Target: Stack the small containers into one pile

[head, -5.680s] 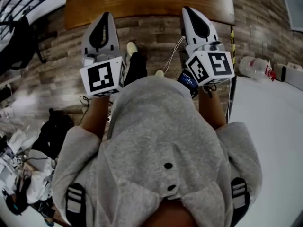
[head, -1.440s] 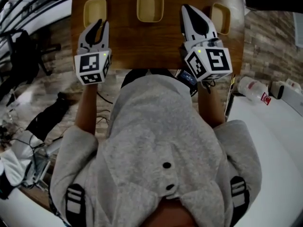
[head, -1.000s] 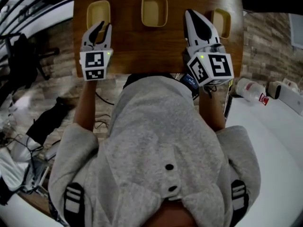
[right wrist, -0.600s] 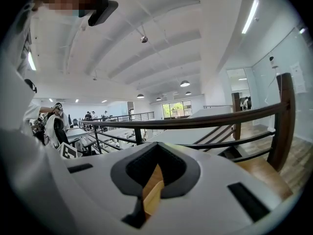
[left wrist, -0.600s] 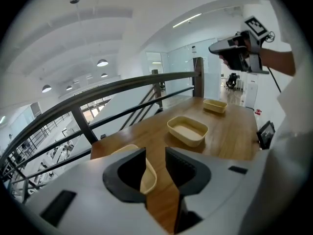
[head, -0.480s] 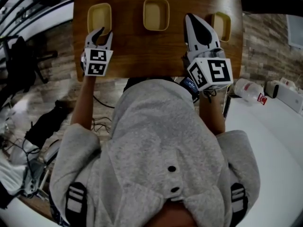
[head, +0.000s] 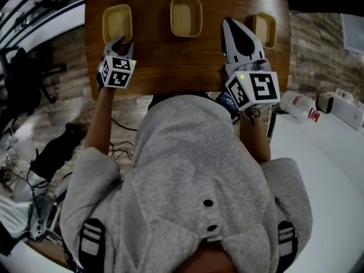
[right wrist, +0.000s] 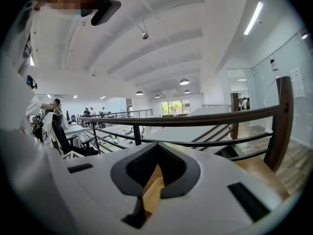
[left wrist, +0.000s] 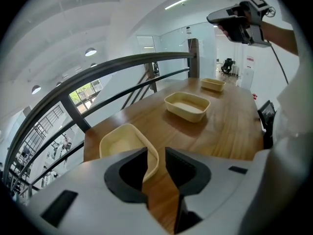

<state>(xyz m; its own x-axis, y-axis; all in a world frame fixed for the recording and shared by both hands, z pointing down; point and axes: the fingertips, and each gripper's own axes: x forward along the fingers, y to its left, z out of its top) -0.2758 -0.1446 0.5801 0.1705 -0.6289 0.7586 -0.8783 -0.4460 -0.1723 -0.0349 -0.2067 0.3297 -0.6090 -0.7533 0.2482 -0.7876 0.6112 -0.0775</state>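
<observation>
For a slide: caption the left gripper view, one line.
Left gripper, jaws just opened, straddles the rim of a pale yellow rectangular container on the wooden table.

Far edge of the table (head: 170, 61) is being lined by left container (head: 117, 23), middle container (head: 186, 16), right container (head: 264, 29), all well apart.

Left tool (head: 122, 42) lowered, jaws just opened astride left container (head: 117, 23) rim.
</observation>
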